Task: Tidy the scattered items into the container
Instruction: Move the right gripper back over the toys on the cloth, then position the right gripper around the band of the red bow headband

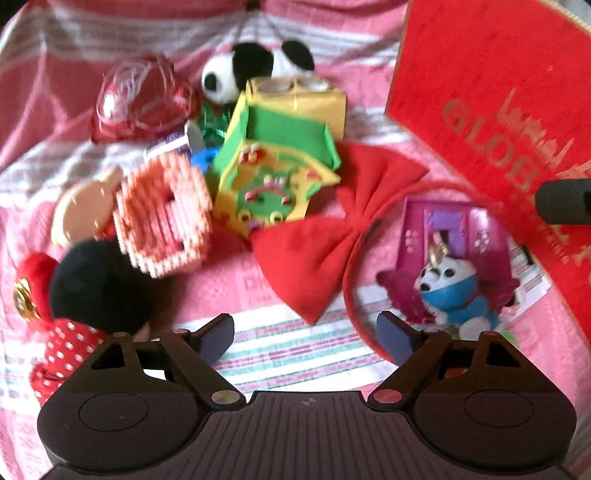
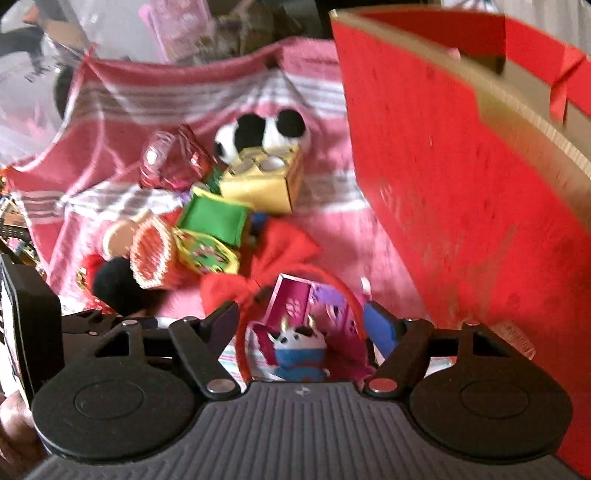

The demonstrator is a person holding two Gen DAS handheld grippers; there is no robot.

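Observation:
Toys lie scattered on a pink striped cloth. A red bow headband lies in the middle, its band circling a blue and white figurine that stands before a purple box. A green and yellow foam house, a panda plush, a red beaded basket and a Minnie doll lie left. The red container stands at right. My left gripper is open above the cloth. My right gripper is open with the figurine between its fingers, not touching.
A clear red wrapped ball and a yellow box lie behind the foam house. The container's red wall rises close on the right of my right gripper. Clutter lies beyond the cloth's far edge.

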